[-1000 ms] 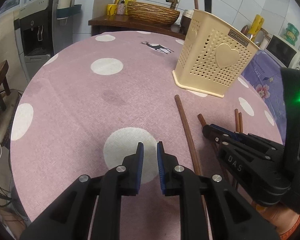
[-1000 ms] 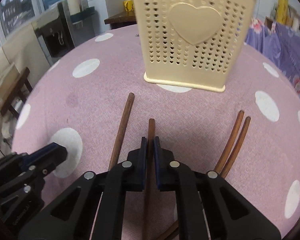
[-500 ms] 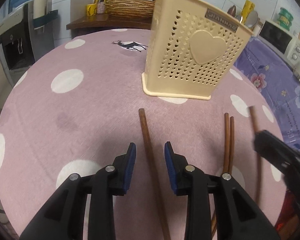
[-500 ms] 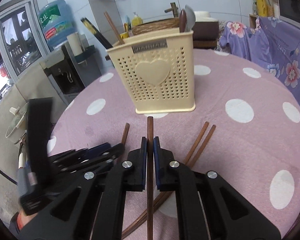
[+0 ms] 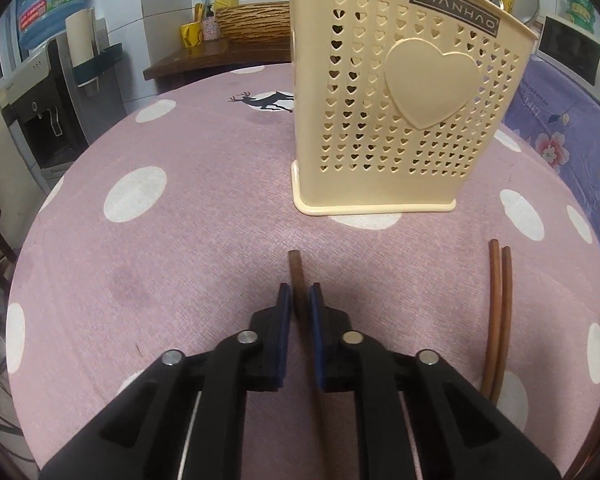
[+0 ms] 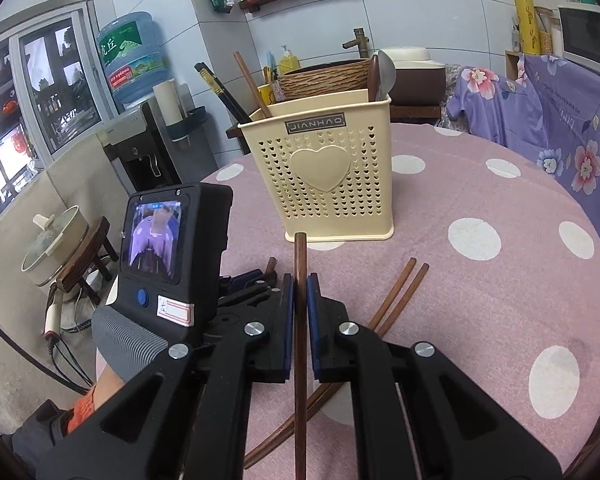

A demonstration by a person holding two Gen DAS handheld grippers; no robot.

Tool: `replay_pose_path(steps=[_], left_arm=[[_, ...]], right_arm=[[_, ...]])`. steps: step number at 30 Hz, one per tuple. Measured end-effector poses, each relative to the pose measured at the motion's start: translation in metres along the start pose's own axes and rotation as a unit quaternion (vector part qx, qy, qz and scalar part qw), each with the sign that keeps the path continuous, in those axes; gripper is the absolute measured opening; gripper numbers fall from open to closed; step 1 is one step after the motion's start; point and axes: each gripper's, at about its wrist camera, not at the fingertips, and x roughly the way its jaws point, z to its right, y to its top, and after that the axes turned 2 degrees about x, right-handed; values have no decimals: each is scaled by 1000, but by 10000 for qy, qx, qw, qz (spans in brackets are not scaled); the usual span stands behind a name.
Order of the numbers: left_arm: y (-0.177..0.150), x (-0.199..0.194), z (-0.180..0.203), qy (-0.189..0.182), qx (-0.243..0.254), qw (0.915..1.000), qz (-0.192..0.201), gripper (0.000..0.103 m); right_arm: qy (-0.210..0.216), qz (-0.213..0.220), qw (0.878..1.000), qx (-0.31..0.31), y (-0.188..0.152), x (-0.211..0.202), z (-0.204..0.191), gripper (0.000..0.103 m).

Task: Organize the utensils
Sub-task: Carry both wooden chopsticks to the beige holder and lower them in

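The cream perforated plastic holder with a heart [image 6: 320, 176] at twelve o'clock already holds some utensils. Each clamped gripper, left gripper [image 5: 299, 304] and right gripper [image 6: 300, 292], pinches one brown wooden chopstick [image 6: 300, 264]; a brown pair [image 5: 498, 312] at three o'clock awaits on the tablecloth
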Motion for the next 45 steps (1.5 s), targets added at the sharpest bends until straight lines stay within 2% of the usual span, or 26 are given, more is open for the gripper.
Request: replay_pose_path(steps=[5, 10, 13, 19, 26, 31, 45], left_arm=[[-2, -2, 0, 27, -25, 10000, 46, 8], [-1, -2, -3, -117, -166, 9998, 36, 8], [-1, -13, -6, -199, -238, 9993, 186, 8], [6, -69, -12, -555, -375, 9942, 844, 8], [13, -155, -23, -860, -488, 9777, 1853, 8], [20, -184, -25, -942, -483, 9685, 2254, 8], [17, -196, -28, -964, -501, 9641, 2423, 8]], right_arm=[[-14, 32, 10000, 4, 0, -1, 2, 7], [-3, 73, 10000, -2, -1, -3, 4, 7], [36, 148, 9999, -24, 0, -7, 4, 7], [175, 394, 9990, -99, 5, -20, 6, 7], [285, 729, 9969, -121, 16, -44, 8, 7], [262, 966, 9949, -146, 27, -61, 10, 7], [223, 1037, 9939, -300, 34, -72, 3, 7]])
